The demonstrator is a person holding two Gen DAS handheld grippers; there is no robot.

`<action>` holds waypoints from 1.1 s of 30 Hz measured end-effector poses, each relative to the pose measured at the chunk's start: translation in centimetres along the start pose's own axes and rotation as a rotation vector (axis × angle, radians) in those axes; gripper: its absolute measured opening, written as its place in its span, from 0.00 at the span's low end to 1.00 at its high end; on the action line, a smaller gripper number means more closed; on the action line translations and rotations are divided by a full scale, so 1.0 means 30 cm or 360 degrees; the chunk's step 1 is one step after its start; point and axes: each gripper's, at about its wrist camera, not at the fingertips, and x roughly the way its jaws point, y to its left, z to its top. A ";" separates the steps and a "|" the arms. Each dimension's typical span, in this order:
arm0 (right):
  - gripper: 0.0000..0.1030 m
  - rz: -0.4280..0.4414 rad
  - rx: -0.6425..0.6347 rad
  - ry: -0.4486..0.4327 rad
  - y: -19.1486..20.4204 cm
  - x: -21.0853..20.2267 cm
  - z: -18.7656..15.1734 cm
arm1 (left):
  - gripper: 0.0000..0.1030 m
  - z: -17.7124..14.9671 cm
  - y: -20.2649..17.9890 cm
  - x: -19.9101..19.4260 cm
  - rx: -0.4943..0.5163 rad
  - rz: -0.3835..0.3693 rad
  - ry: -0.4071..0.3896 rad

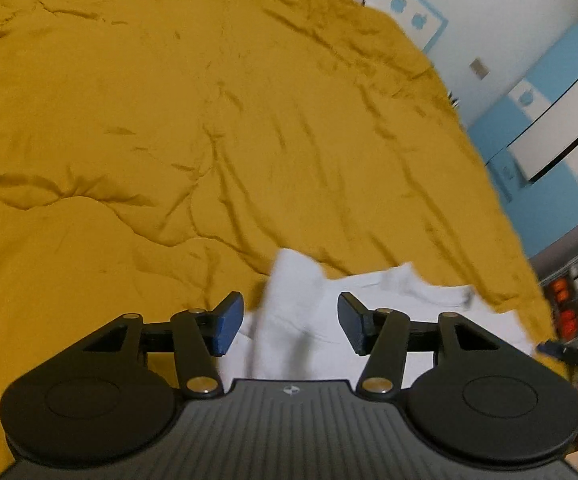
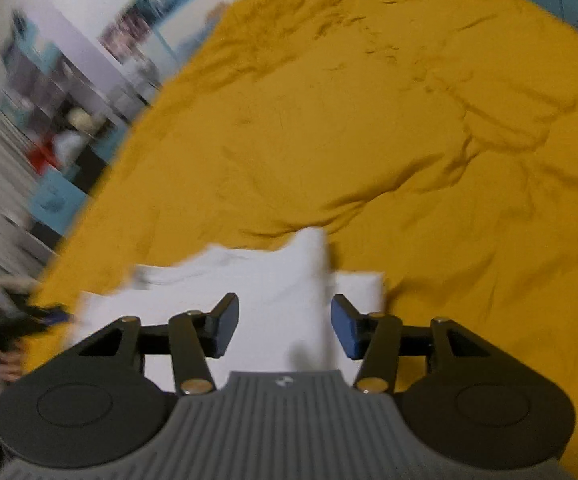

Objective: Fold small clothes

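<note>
White cotton garment [image 1: 369,320] is seen spread near the bed's [image 1: 169,120] near edge on a mustard duvet, a raised fold lying straight ahead between the wide-open, empty fingers of both the left gripper [image 1: 291,326] and the right gripper [image 2: 285,326].

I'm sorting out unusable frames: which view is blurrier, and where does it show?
Right wrist view: heavy motion smear on the room at left and the white garment edges. Left wrist view: sharper, yellow bedcover wrinkles crisp, garment slightly soft. Both bend at the edges from fisheye.
</note>
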 end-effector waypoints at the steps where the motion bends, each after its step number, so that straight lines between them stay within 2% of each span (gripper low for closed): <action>1: 0.49 -0.0077 -0.0070 0.0011 0.005 0.037 0.016 | 0.61 -0.007 0.021 0.013 -0.0004 -0.0012 0.0025; 2: 0.49 -0.0094 -0.0116 0.0019 0.005 0.062 0.027 | 0.61 -0.012 0.029 0.027 -0.0022 -0.0052 0.0046; 5: 0.51 -0.0048 -0.0176 0.0044 -0.014 0.137 0.060 | 0.62 -0.007 0.054 0.083 -0.0097 -0.0269 0.0106; 8: 0.50 0.0006 -0.0207 0.0015 -0.034 0.182 0.079 | 0.61 0.007 0.077 0.147 -0.0196 -0.0329 0.0137; 10: 0.49 0.0074 -0.0200 0.0029 -0.043 0.213 0.091 | 0.54 0.013 0.086 0.172 -0.0255 -0.0366 0.0143; 11: 0.49 0.0113 -0.0202 0.0050 -0.041 0.229 0.093 | 0.42 0.015 0.090 0.174 -0.0267 -0.0367 0.0127; 12: 0.49 0.0149 -0.0220 0.0063 -0.039 0.247 0.098 | 0.18 0.013 0.087 0.174 -0.0267 -0.0353 0.0102; 13: 0.45 0.0162 -0.0259 0.0071 -0.034 0.261 0.098 | 0.05 0.012 0.081 0.173 -0.0262 -0.0323 0.0086; 14: 0.25 0.0156 -0.0318 0.0098 -0.024 0.273 0.095 | 0.04 0.012 0.076 0.179 -0.0264 -0.0270 0.0082; 15: 0.09 0.0114 -0.0355 0.0111 -0.017 0.287 0.093 | 0.04 0.006 0.068 0.177 -0.0273 -0.0242 0.0070; 16: 0.03 0.0055 -0.0377 0.0103 -0.011 0.283 0.091 | 0.04 -0.002 0.055 0.166 -0.0280 -0.0221 0.0016; 18: 0.02 0.0092 -0.0340 -0.0022 -0.023 0.259 0.084 | 0.04 -0.009 0.026 0.129 -0.0299 -0.0237 -0.0086; 20: 0.02 0.0120 -0.0337 -0.0153 -0.014 0.216 0.072 | 0.04 0.006 0.004 0.109 -0.0339 -0.0316 -0.0156; 23: 0.02 0.0137 -0.0252 -0.0256 -0.016 0.173 0.078 | 0.04 0.042 -0.024 0.065 -0.0337 -0.0403 -0.0221; 26: 0.02 0.0158 -0.0255 -0.0331 -0.011 0.148 0.089 | 0.04 0.077 -0.052 0.042 -0.0294 -0.0422 -0.0279; 30: 0.02 0.0157 -0.0199 -0.0409 -0.012 0.147 0.131 | 0.04 0.125 -0.031 0.056 -0.0345 -0.0429 -0.0334; 33: 0.02 0.0096 -0.0190 -0.0384 0.003 0.197 0.164 | 0.04 0.138 -0.009 0.138 -0.0386 -0.0319 -0.0272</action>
